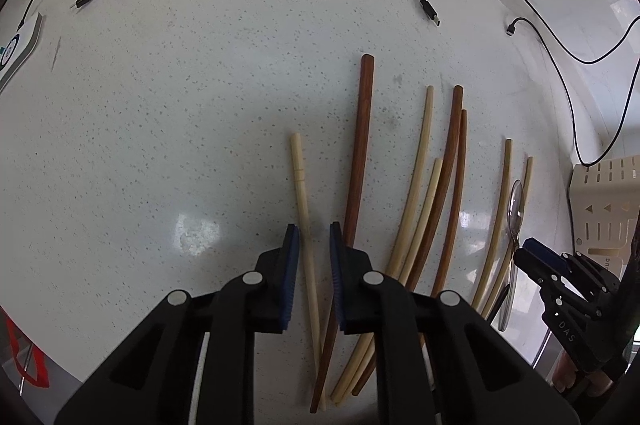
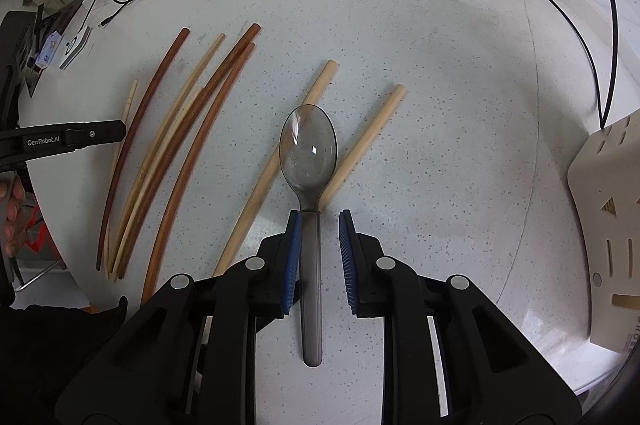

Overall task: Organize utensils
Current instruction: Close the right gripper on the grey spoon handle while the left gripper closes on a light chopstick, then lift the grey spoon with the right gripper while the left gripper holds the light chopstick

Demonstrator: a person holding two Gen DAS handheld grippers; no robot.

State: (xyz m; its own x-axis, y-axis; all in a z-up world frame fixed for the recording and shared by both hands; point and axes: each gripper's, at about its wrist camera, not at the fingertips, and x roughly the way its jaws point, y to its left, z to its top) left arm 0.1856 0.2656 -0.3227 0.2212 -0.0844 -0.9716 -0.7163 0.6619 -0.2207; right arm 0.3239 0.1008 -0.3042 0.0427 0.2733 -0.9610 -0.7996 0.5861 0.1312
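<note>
Both tongs are straddling utensils on the speckled surface [image 1: 160, 105].

In the left wrist view, the left tongs [image 1: 314, 249] are standing slightly apart around a pale chopstick [image 1: 304, 209] at lower centre, the left pad touching it, the right pad clear. In the right wrist view, the right tongs [image 2: 319, 245] are bracketing a grey spoon [image 2: 310, 225], handle against the left pad, gap at the right. Brown chopsticks [image 2: 160, 153] are lying at left.

Bare countertop [image 1: 160, 145] left of chopsticks [image 1: 420, 185]
</note>
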